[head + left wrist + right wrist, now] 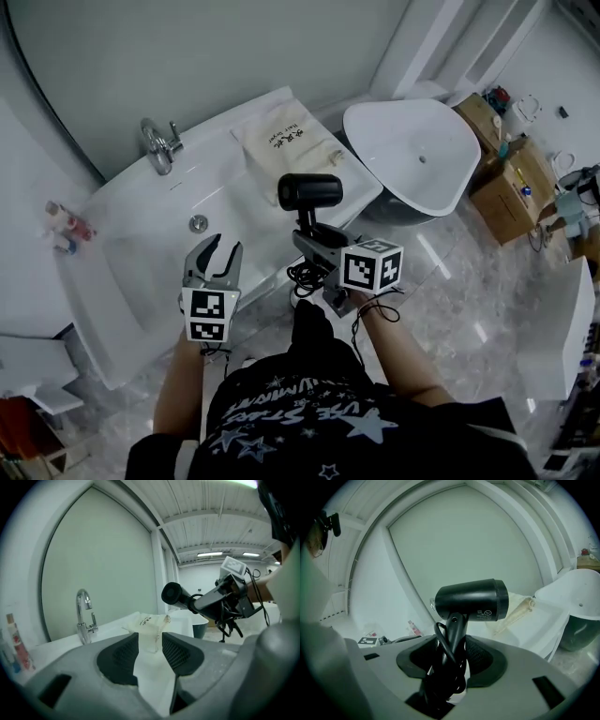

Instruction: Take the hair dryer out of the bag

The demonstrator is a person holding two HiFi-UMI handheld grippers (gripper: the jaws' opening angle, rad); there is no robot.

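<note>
My right gripper (305,228) is shut on the handle of the black hair dryer (309,192), held upright above the floor by the sink counter; its cord (307,276) is bunched under the jaws. In the right gripper view the hair dryer (471,600) stands between the pads with its barrel level. The cream cloth bag (292,148) lies flat on the white counter, apart from both grippers. My left gripper (220,255) is open with nothing between its fingers, over the sink's front edge. From the left gripper view I see the bag (149,626) ahead and the hair dryer (180,595) at the right.
A chrome tap (157,142) stands at the back of the white sink (141,272). Small bottles (67,225) sit on the left ledge. A white oval basin (412,155) stands at the right, with cardboard boxes (506,178) beyond it.
</note>
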